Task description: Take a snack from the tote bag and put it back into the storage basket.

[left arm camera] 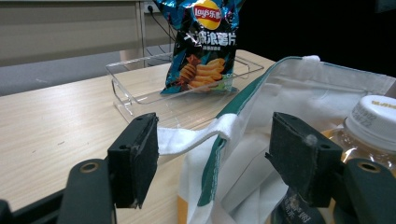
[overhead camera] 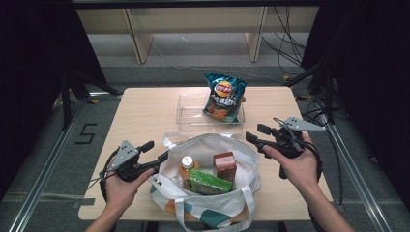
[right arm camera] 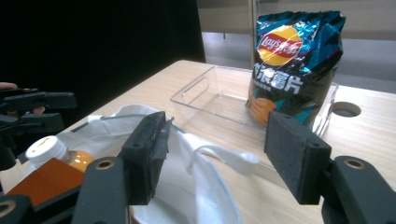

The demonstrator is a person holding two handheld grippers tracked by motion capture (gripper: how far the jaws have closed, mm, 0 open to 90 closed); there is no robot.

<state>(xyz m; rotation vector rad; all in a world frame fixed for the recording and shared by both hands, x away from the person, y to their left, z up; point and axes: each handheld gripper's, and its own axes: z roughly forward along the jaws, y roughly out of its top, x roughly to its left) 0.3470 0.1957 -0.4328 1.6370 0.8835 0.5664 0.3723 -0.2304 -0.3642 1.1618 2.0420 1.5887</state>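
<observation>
A white tote bag (overhead camera: pixel 209 141) stands open at the table's front middle. It holds an orange drink bottle (overhead camera: pixel 186 166), a red-brown box (overhead camera: pixel 225 164) and a green packet (overhead camera: pixel 209 182). Behind it a blue chips bag (overhead camera: pixel 224 96) stands in a clear tray (overhead camera: pixel 191 116). My left gripper (overhead camera: pixel 155 150) is open at the bag's left rim; in the left gripper view (left arm camera: pixel 215 158) the bag's handle (left arm camera: pixel 187 139) lies between its jaws, untouched. My right gripper (overhead camera: pixel 257 133) hovers open off the bag's right rim, and in the right gripper view (right arm camera: pixel 219 154) faces the tray (right arm camera: pixel 205 93) and chips bag (right arm camera: pixel 292 65).
Bare tabletop (overhead camera: pixel 145 111) lies left and right of the tray. A round cable hole (right arm camera: pixel 345 109) sits in the table beside the tray. Wooden shelving legs (overhead camera: pixel 138 41) and cables (overhead camera: pixel 287 53) are on the floor beyond the table. Metal rails run along both sides.
</observation>
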